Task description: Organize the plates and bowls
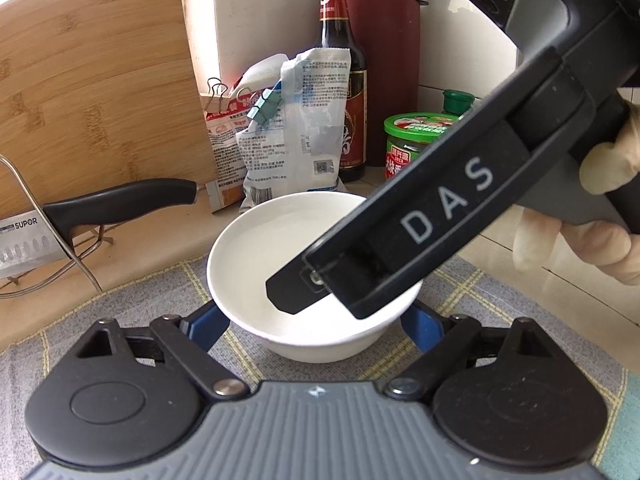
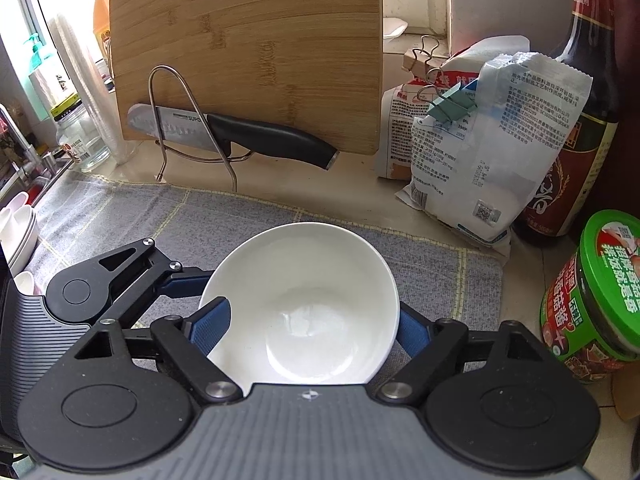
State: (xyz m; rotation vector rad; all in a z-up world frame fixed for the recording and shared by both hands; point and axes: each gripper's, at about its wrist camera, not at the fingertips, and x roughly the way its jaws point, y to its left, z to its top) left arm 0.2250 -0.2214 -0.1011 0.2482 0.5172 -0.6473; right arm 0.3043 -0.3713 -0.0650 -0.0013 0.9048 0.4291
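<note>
A white bowl (image 1: 280, 248) (image 2: 304, 280) stands upright and empty on a grey checked cloth (image 2: 120, 216). My left gripper (image 1: 312, 326) is shut on it, a blue pad pressing each side of its wall. In the right wrist view one left finger (image 2: 188, 280) touches the bowl's left side. My right gripper (image 2: 312, 330) stands open over the bowl. Its left pad (image 2: 212, 328) is above the rim and its right pad (image 2: 412, 332) is outside the wall. In the left wrist view it reaches in from the upper right, one fingertip (image 1: 288, 292) inside the bowl, held by a gloved hand (image 1: 600, 240).
Behind the bowl a knife (image 2: 256, 136) rests on a wire rack against a bamboo board (image 2: 248, 40). Clipped bags (image 2: 488, 136), a dark sauce bottle (image 2: 580, 120) and a green-lidded jar (image 2: 592, 296) crowd the right. Stacked white dishes (image 2: 16, 232) sit far left.
</note>
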